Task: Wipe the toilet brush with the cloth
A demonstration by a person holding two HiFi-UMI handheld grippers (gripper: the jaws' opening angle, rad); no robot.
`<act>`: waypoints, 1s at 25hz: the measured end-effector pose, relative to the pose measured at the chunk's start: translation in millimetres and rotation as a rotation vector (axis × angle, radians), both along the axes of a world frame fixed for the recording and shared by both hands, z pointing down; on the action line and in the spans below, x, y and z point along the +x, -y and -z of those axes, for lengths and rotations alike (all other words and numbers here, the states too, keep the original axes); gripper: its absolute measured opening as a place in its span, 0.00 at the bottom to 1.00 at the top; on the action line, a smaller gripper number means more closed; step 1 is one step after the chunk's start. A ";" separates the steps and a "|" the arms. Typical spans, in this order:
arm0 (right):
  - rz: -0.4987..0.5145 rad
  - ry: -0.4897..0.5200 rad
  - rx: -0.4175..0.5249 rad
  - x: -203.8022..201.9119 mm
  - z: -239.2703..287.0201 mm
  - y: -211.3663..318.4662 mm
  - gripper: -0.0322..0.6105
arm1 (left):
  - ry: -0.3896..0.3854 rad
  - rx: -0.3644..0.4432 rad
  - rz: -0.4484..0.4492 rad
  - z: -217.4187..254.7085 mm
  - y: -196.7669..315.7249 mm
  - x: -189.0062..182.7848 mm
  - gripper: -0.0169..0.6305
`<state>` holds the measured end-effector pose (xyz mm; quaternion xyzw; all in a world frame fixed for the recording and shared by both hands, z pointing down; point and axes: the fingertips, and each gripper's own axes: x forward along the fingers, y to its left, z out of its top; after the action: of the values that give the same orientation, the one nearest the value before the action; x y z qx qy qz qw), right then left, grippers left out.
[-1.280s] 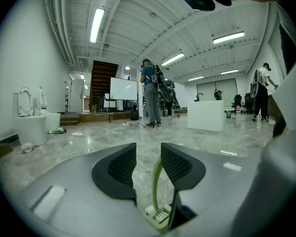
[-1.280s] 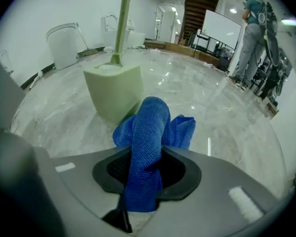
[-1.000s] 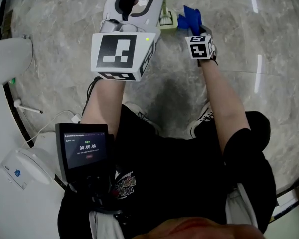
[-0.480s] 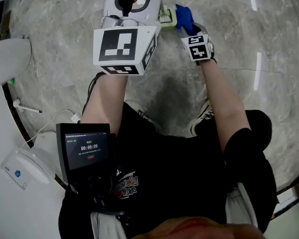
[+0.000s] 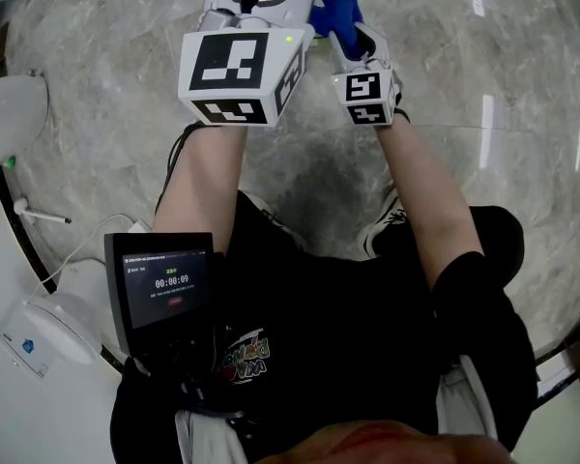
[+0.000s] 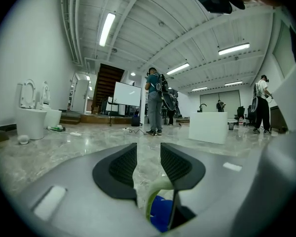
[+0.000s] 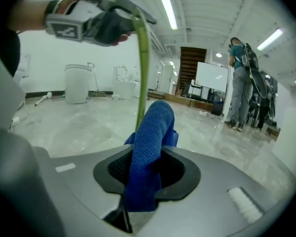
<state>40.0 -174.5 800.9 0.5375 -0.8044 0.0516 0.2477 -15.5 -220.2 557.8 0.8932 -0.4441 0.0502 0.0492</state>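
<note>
Cloth (image 7: 150,132): blue, folded, pinched tight in right gripper (image 7: 147,168) | toilet brush (image 7: 142,58): green handle clamped in left gripper (image 6: 149,158), hanging down above marble floor (image 5: 445,66) | cloth against handle, just below left gripper | brush head out of sight

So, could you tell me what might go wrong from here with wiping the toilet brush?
1. The thin green handle of the toilet brush appears to sit low in the left gripper, back from its ribbed pads, so wiping pressure may swing it or slip it.
2. The right gripper pinches only a fold of the blue cloth; the loose top could miss the narrow handle or pull free.
</note>
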 end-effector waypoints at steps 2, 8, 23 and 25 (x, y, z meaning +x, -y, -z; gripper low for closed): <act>0.091 -0.083 0.063 -24.4 0.4 -17.0 0.22 | -0.001 -0.007 -0.003 -1.6 0.6 1.1 0.26; 0.288 -0.084 0.097 -98.4 1.8 -38.6 0.21 | 0.027 -0.028 -0.013 -11.7 3.0 4.8 0.26; 0.496 -0.376 0.215 -119.0 -24.2 -66.5 0.21 | 0.000 -0.078 0.026 -21.2 11.7 -20.0 0.22; 0.596 -0.384 0.294 -142.5 -16.2 -87.4 0.21 | -0.009 -0.073 0.036 -19.0 13.8 -23.0 0.22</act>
<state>-102.5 -87.1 817.1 0.3097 -0.8632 -0.2401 0.3185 -38.5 -234.0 576.8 0.8829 -0.4577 0.0616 0.0845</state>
